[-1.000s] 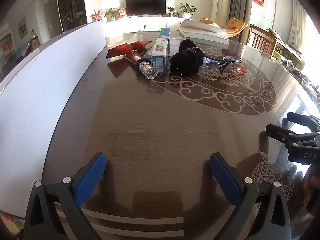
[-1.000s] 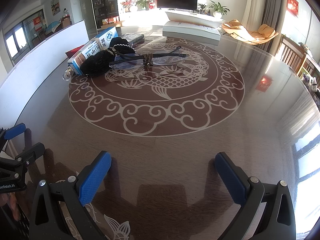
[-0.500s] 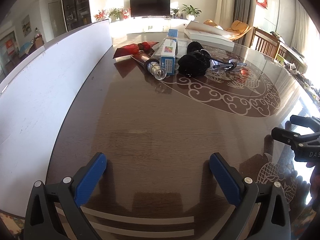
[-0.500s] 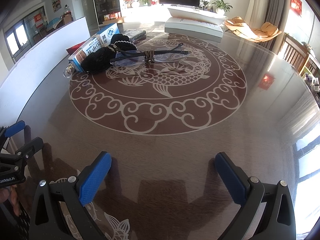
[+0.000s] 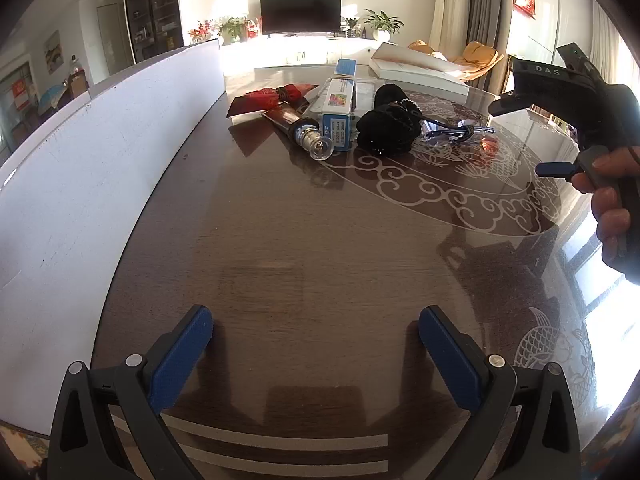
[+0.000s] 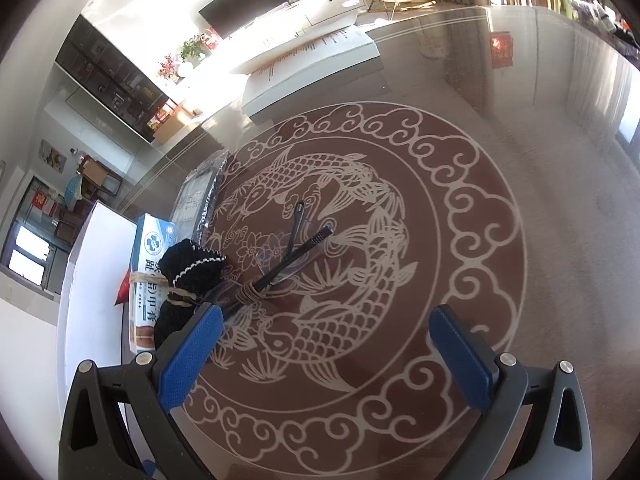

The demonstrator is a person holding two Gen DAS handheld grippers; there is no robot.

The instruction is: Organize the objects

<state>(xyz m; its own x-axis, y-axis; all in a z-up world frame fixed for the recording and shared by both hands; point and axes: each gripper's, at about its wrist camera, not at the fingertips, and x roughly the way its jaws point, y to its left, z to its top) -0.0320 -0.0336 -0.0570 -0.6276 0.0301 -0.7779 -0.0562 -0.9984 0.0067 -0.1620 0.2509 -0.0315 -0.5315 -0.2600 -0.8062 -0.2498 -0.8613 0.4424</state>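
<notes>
Looking along the left gripper (image 5: 316,344): jaws apart, empty, low over the glossy brown table (image 5: 304,240); the blue-and-white toothpaste box (image 5: 339,110) and black drawstring pouch (image 5: 390,128) lie well ahead. "DAS" shows on the neighbouring tool.

Right gripper (image 6: 324,344): jaws apart, empty, above twine-bound clear glasses (image 6: 276,276). Risk: left pad snagging the pouch. Box carries Chinese characters.

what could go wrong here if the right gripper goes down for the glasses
The glasses have clear lenses and thin black arms, tied with twine, lying against the black pouch. The open right gripper has one finger already over the pouch's edge, so it may snag the pouch or twine too. Closing on the lenses risks bending the frame. The glossy table may let them slide.
</notes>
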